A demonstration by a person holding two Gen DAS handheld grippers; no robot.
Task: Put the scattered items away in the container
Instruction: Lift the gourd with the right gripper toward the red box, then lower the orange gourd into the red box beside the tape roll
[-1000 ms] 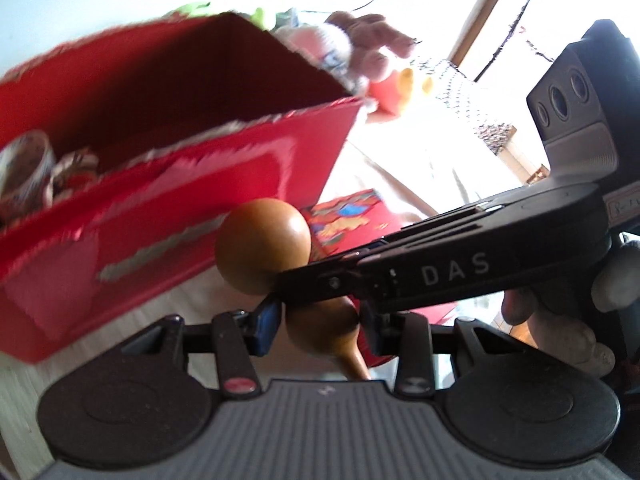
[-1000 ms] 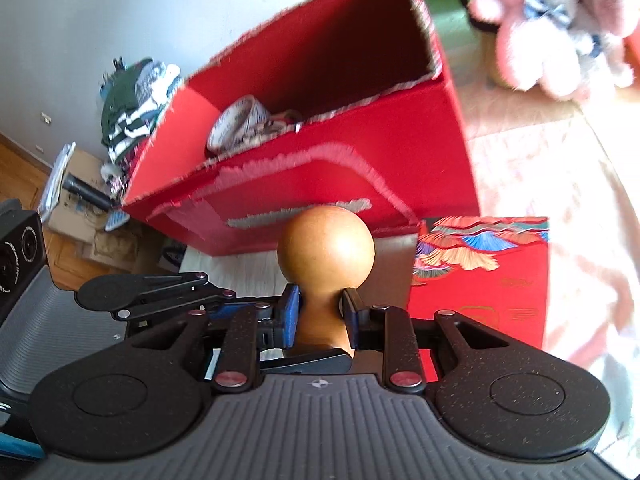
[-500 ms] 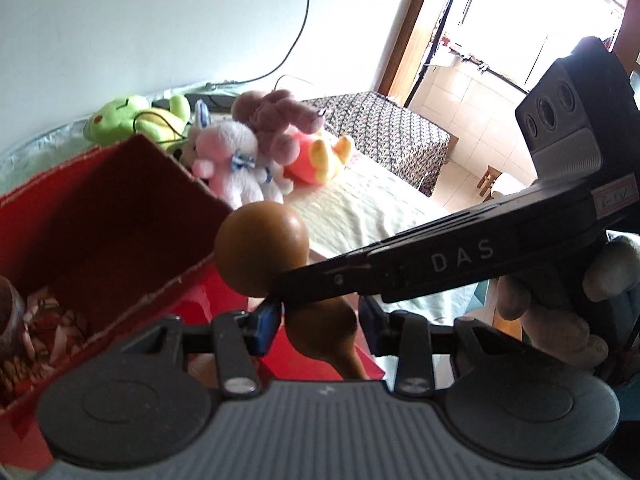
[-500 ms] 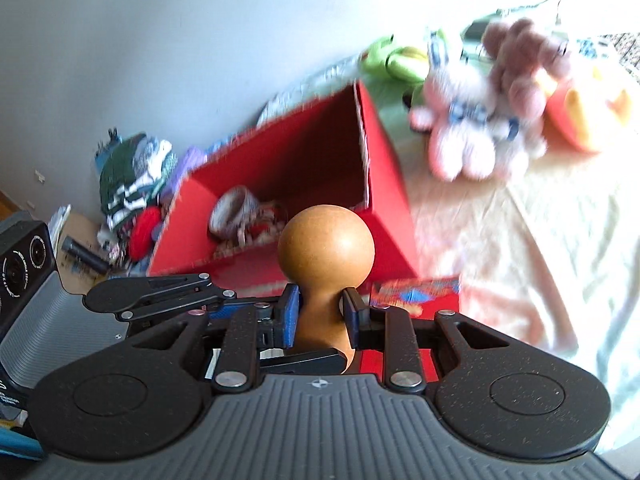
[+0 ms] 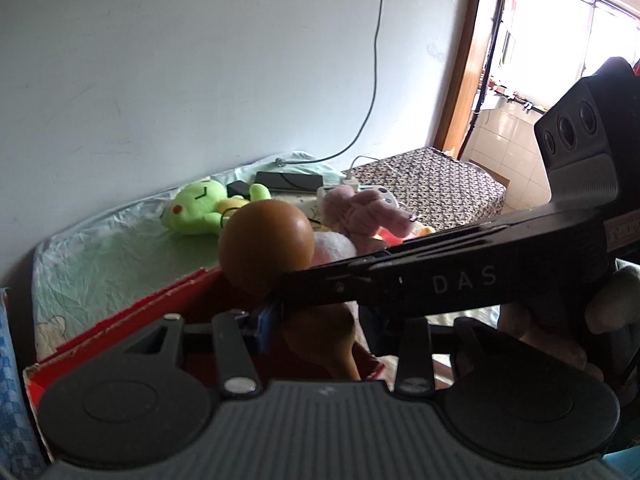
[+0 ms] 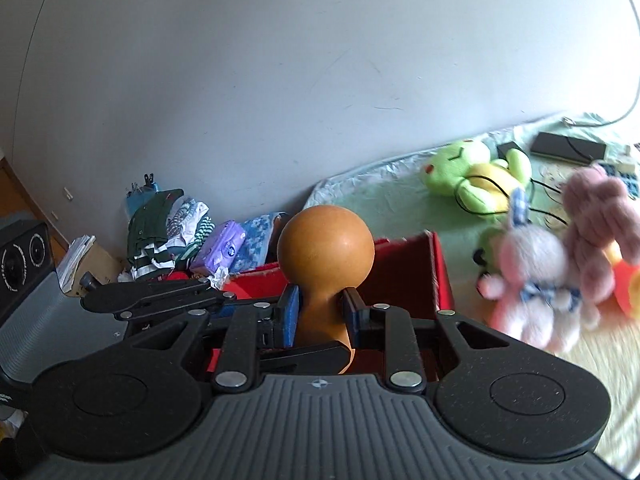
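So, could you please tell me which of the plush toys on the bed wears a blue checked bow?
The pale pink bunny, nearest the red box. The mauve bear beside it and the green frog farther back show no bow.

There was one brown wooden gourd (image 6: 326, 248) and one red box (image 6: 438, 268). There were two black grippers, the left gripper (image 5: 320, 320) and the right gripper (image 6: 320, 312). On the bed I counted four soft toys: one green frog (image 6: 476, 172), one pink rabbit (image 6: 528, 276), one mauve bear (image 6: 600, 216) and one orange toy (image 6: 626, 280), mostly hidden. There was one dark flat device (image 6: 568, 146) near the wall, and one purple packet (image 6: 222, 246) beside one pile of clothes (image 6: 160, 224).
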